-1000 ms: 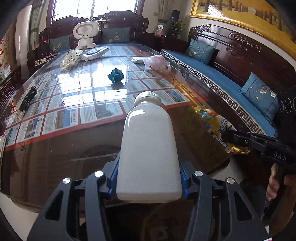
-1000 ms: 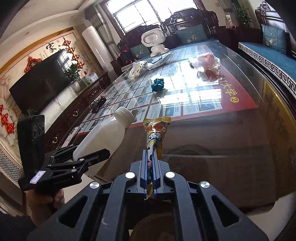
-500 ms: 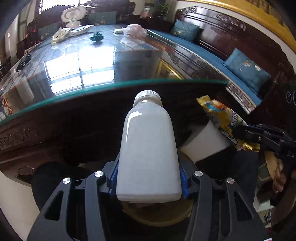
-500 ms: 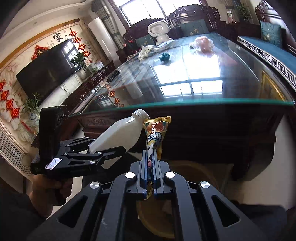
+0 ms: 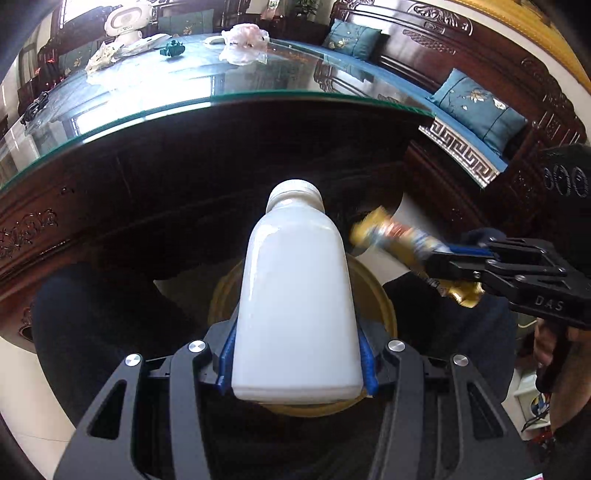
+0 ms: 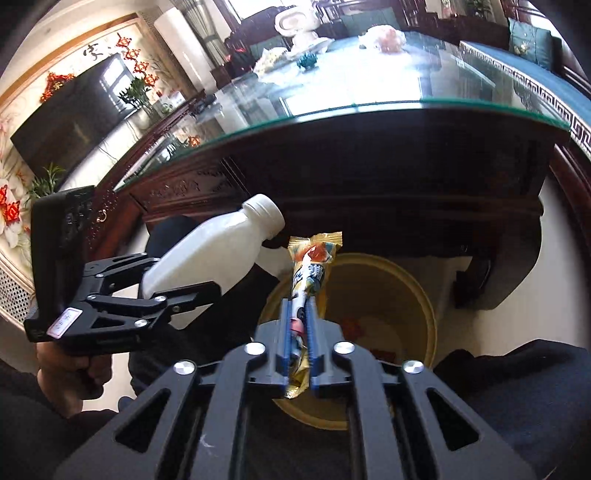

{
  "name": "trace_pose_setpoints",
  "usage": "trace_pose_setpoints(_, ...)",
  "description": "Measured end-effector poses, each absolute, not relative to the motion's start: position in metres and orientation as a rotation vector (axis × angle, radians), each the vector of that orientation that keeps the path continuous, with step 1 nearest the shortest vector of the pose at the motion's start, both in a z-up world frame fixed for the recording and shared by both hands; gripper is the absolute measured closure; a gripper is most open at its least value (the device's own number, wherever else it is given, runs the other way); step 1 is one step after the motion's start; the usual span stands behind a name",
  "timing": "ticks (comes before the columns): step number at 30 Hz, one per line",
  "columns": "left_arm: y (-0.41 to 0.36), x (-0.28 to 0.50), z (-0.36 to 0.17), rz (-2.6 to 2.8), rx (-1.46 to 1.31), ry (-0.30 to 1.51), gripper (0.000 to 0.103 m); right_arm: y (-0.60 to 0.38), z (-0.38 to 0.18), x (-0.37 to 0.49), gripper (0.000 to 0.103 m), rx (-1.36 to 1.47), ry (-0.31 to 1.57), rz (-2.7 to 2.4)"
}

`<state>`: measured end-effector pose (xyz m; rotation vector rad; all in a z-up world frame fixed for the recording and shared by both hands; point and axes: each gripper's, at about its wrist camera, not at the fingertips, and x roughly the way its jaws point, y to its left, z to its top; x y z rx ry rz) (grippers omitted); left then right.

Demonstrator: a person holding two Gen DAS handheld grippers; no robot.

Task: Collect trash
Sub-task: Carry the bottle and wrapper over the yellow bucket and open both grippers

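- Right gripper (image 6: 298, 354): jaws opening, snack wrapper (image 6: 308, 273) between them at frame centre, over the yellow bin (image 6: 413, 295); let it fall clear.
- Left gripper (image 5: 295, 365) is clamped on the white bottle (image 5: 295, 295), mid-frame above the bin; centre it before letting go.

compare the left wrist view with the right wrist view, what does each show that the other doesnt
Only the left wrist view: the gold picture frame and two blue cushions on the bench.

Only the right wrist view: the TV, the red wall ornaments, and red scraps inside the bin.

Both: the white bottle shut in the left gripper, the snack wrapper between the opening jaws of the right gripper, the bin below, the glass table.
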<state>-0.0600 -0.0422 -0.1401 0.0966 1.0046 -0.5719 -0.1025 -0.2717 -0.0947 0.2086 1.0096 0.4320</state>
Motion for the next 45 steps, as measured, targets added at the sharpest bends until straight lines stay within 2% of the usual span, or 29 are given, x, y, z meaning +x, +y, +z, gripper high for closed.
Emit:
trace_pose_setpoints(2, -0.042, -0.060, -0.142, -0.574, 0.100, 1.009, 0.052, -0.273, -0.100, -0.102, 0.073, 0.223, 1.025, 0.428)
trace_pose_setpoints(32, -0.091, -0.062, -0.168, -0.646, 0.201, 1.072, 0.051, -0.287, -0.111, -0.108, 0.073, 0.244, 1.045, 0.428)
trace_pose_setpoints(35, -0.097, -0.062, -0.169, -0.667, 0.222, 1.067, 0.051, -0.291, -0.111, -0.108, 0.069, 0.248, 1.043, 0.414)
trace_pose_setpoints(45, -0.104, -0.055, -0.172, -0.683, 0.216, 1.074, 0.051, -0.295, -0.113, -0.108, 0.069, 0.266, 1.052, 0.422)
